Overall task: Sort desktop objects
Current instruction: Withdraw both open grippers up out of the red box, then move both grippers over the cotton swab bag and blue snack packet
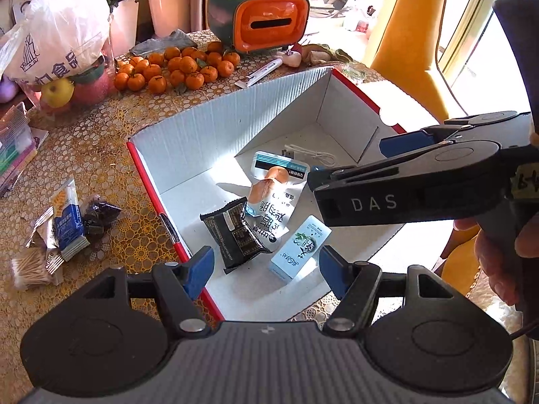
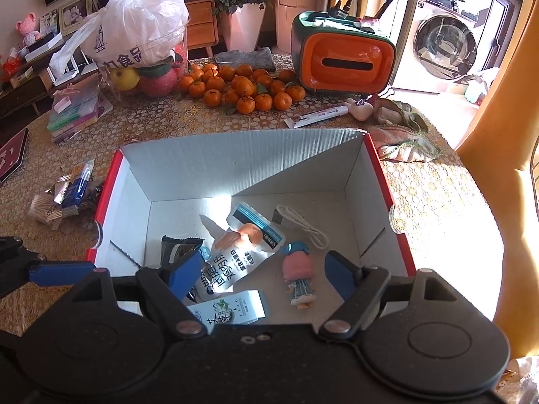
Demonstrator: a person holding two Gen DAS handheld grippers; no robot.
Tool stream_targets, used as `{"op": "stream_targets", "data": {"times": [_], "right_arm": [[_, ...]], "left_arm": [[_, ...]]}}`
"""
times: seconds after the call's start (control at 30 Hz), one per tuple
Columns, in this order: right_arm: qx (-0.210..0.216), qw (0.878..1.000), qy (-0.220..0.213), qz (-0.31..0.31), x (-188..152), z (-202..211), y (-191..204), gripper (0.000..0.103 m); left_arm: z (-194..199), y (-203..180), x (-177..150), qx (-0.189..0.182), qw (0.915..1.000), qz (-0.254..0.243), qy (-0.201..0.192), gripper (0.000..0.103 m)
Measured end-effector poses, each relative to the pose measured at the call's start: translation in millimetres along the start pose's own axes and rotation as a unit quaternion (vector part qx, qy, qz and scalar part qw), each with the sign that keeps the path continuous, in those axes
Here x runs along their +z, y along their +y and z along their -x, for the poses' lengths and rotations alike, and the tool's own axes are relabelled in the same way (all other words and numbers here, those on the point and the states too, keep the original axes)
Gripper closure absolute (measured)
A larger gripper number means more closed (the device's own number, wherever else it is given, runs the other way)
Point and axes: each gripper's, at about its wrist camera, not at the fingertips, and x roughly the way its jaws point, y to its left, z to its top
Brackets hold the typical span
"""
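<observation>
A white cardboard box (image 1: 219, 118) (image 2: 235, 168) with red edges stands open on the table. Inside lie a black snack packet (image 1: 235, 235) (image 2: 178, 245), a white pouch (image 1: 269, 202) (image 2: 235, 252), a small white carton (image 1: 299, 249) (image 2: 232, 309), a white cable (image 1: 310, 155) (image 2: 303, 222) and a pink figurine (image 2: 298, 272). My left gripper (image 1: 266, 269) hovers open over the box's near left corner, holding nothing. My right gripper (image 2: 262, 272) (image 1: 350, 165) is open above the box, also holding nothing. Loose packets (image 1: 67, 225) (image 2: 74, 188) and cotton swabs (image 1: 30, 269) lie left of the box.
Behind the box are a pile of tangerines (image 1: 178, 67) (image 2: 242, 87), an orange tissue box (image 1: 266, 23) (image 2: 343, 60), a tube (image 2: 316, 114) and a plastic bag over fruit (image 1: 57, 43). A crumpled cloth (image 2: 404, 134) lies at the back right. A yellow chair (image 1: 421, 50) stands on the right.
</observation>
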Motion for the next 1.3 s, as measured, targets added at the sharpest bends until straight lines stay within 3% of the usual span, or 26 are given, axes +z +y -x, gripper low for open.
{"op": "stream_targets", "data": {"times": [0.47,0.57,0.97,1.1,1.3], "right_arm": [[0.020,0.999,-0.028,-0.002,-24,38,10,0.020],[0.026,0.999,-0.032,-0.010,-33,42,9,0.020],[0.054,0.996,-0.064,-0.037,-58,68,18,0.019],[0.056,0.995,-0.075,-0.029,-64,75,28,0.019],[0.055,0.994,-0.095,-0.024,-73,84,41,0.019]], "left_arm": [[40,4,-31,-0.010,0.9993,0.004,-0.037,0.034],[46,8,-40,-0.019,0.9989,0.013,-0.042,0.025],[66,26,-66,-0.022,0.9973,0.033,-0.062,0.016],[75,35,-73,-0.011,0.9962,0.041,-0.076,0.001],[86,51,-87,-0.003,0.9945,0.056,-0.088,0.001]]}}
